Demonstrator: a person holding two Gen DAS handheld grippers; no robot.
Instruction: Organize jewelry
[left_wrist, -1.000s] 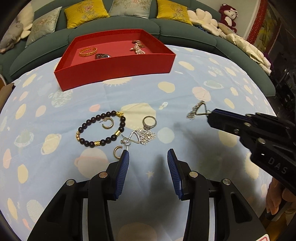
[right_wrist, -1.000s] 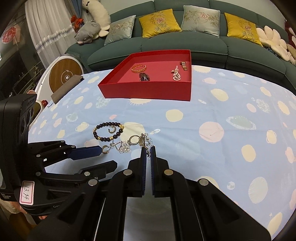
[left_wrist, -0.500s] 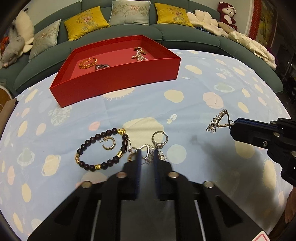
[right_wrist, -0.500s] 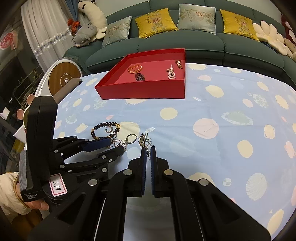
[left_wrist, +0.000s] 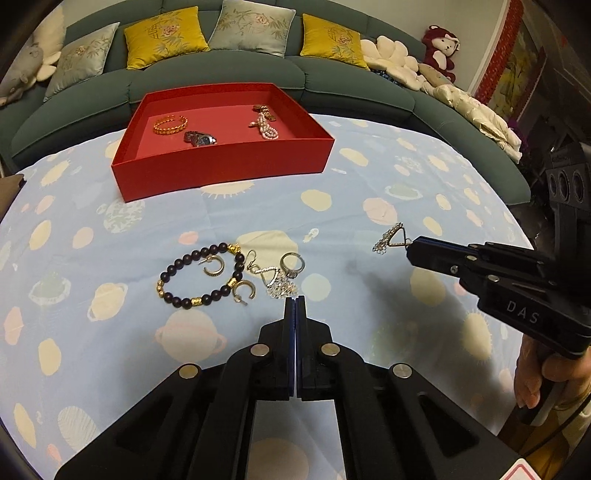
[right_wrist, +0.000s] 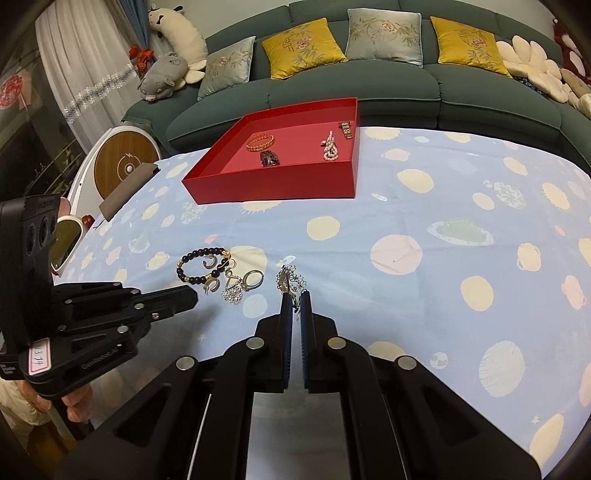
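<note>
Now | right gripper (right_wrist: 294, 295) jaws pinching triangular earring (left_wrist: 390, 240) by its hook, lifted clear of worktop for carrying to red tray (left_wrist: 221, 170) | left gripper (left_wrist: 295, 301) jaws pressed together, empty, beside jewelry cluster (left_wrist: 229, 275).

Right tool (left_wrist: 409, 248) pinches triangular earring (left_wrist: 392, 239) (above tablecloth (left_wrist: 258, 206)); left tool (left_wrist: 295, 302) closed.

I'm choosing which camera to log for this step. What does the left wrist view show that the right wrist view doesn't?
Left wrist only: the triangular earring in side profile, pinched in the right tongs, and a red plush toy. Right wrist only: a round wooden disc and the curtain. Both: the red tray, the beaded bracelet and the silver ring.
</note>
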